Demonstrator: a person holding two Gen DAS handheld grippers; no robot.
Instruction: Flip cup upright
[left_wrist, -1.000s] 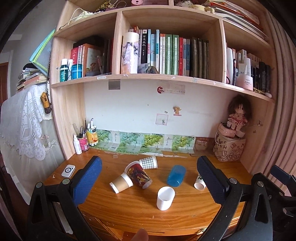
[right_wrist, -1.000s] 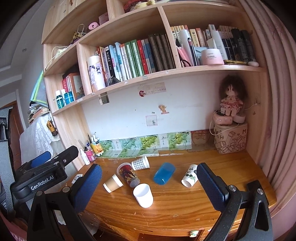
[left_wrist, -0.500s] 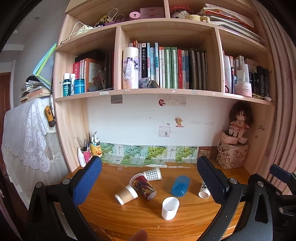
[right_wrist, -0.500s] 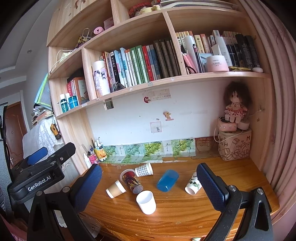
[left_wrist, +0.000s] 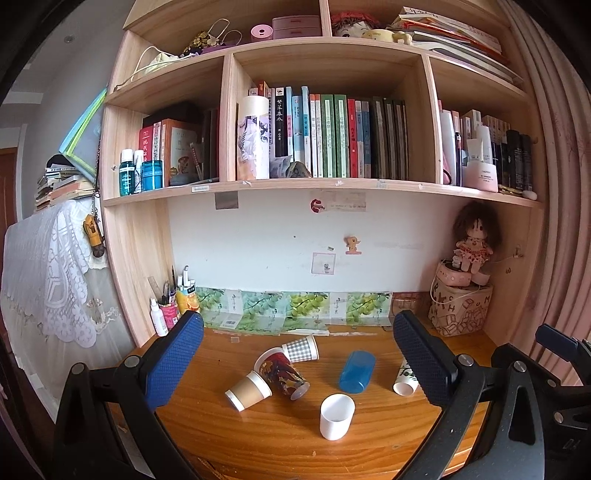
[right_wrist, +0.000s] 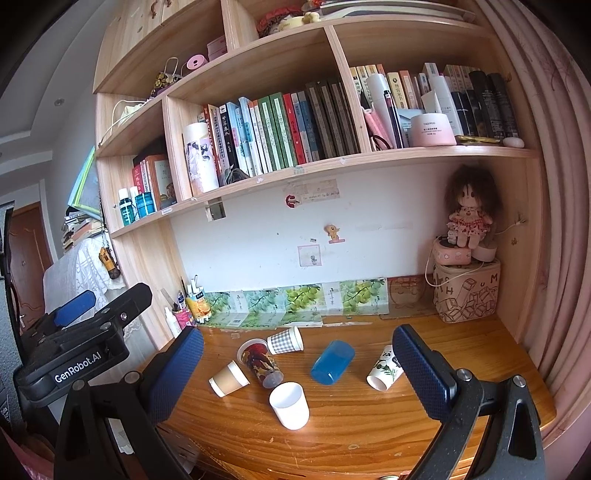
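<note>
Several cups sit on the wooden desk (left_wrist: 258, 443). A white cup (left_wrist: 337, 410) (right_wrist: 289, 404) stands upright at the front. On their sides lie a brown paper cup (left_wrist: 248, 390) (right_wrist: 229, 378), a red patterned cup (left_wrist: 282, 373) (right_wrist: 260, 363), a checked cup (left_wrist: 301, 348) (right_wrist: 285, 339), a blue cup (left_wrist: 357, 371) (right_wrist: 332, 362) and a panda cup (left_wrist: 405, 378) (right_wrist: 384, 369). My left gripper (left_wrist: 295, 354) is open and empty, held back from the desk. My right gripper (right_wrist: 297, 373) is open and empty too.
A pen pot and bottles (left_wrist: 170, 310) stand at the desk's back left. A printed box with a doll on it (left_wrist: 461, 306) fills the back right corner. Bookshelves (left_wrist: 325, 184) hang above. A pink curtain (right_wrist: 554, 258) hangs at the right.
Both cameras have tilted up and drawn back a little, so the cups sit lower in view. No cup has moved. Both grippers stay open.
</note>
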